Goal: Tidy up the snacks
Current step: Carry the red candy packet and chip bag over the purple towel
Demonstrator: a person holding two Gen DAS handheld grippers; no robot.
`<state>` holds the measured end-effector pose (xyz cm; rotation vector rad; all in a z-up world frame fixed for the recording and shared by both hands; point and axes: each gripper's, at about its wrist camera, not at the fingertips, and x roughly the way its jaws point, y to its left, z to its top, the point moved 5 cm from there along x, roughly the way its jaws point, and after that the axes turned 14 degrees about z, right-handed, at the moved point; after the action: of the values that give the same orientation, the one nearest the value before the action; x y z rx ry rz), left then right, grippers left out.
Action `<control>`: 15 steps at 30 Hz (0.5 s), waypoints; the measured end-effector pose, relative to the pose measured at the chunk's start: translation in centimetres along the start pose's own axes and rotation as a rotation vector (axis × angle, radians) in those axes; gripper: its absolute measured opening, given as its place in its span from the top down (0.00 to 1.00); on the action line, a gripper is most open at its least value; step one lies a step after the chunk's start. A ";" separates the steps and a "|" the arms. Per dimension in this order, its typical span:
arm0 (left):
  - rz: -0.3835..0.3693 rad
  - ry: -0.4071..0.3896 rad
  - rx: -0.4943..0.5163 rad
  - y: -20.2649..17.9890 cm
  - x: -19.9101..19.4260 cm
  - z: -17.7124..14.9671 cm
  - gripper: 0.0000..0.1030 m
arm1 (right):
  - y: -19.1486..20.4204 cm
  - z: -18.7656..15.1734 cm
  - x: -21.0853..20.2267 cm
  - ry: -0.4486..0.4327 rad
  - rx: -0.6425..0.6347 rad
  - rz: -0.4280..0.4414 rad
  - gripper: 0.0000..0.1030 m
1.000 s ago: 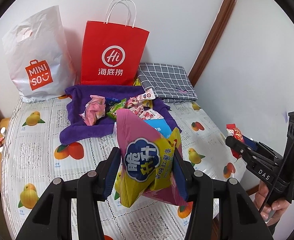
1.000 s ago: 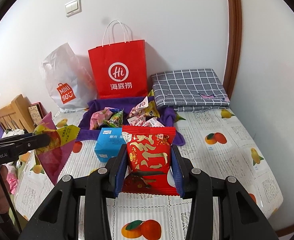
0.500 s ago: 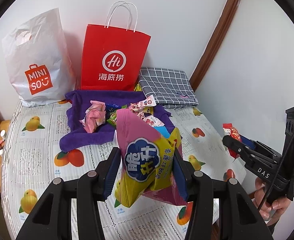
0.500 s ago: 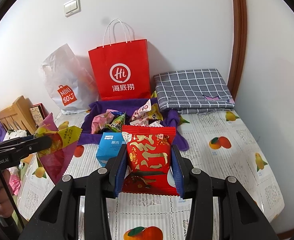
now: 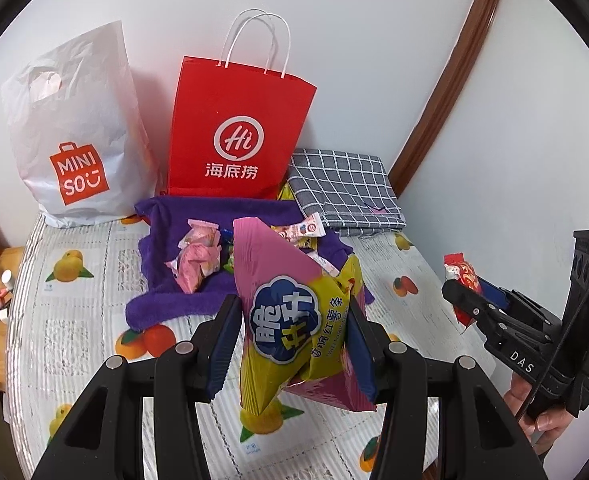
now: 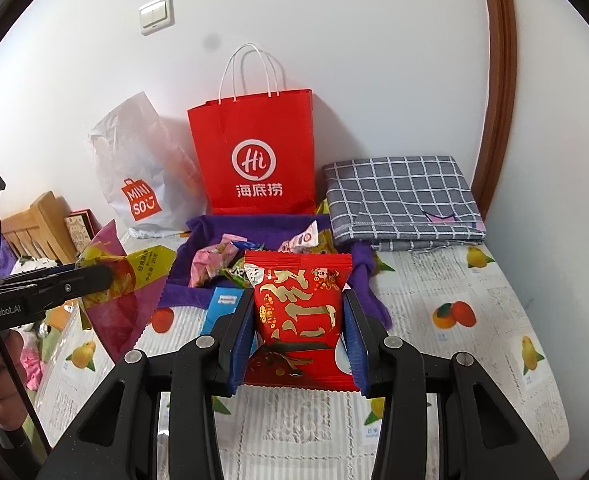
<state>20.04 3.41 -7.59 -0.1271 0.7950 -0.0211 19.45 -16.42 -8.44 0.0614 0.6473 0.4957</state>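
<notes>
Filling left hand-held gripper [image 5: 294,344]: pink snack bag [image 5: 290,320]

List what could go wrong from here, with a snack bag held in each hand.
1. The left tongs pinch the pink and yellow chip bag only at its crumpled middle; it may slip or the chips inside may break.
2. The red paper bag stands upright, apparently unsupported; a dropped snack could tip it.
3. The right tongs and their red snack packet hang above the blue box and could bump it.
</notes>
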 end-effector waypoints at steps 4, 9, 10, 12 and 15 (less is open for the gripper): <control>0.000 -0.004 -0.008 0.5 0.7 0.8 0.53 | -0.2 0.8 1.1 0.001 -0.005 -0.003 0.60; 0.001 -0.011 -0.012 1.2 1.5 1.9 0.53 | -0.2 1.9 2.2 -0.004 -0.020 -0.009 0.60; 0.001 -0.012 -0.011 1.3 1.5 2.0 0.53 | -0.1 2.0 2.4 -0.003 -0.020 -0.010 0.60; 0.005 -0.018 -0.008 1.4 1.7 2.4 0.53 | -0.1 2.4 3.0 -0.003 -0.021 -0.008 0.60; 0.009 -0.018 -0.011 1.7 2.1 2.9 0.53 | 0.0 3.0 3.7 -0.011 -0.024 0.007 0.60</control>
<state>23.53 5.30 -7.30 -0.1344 0.7774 -0.0071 23.73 -14.39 -8.12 0.0437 0.6300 0.5097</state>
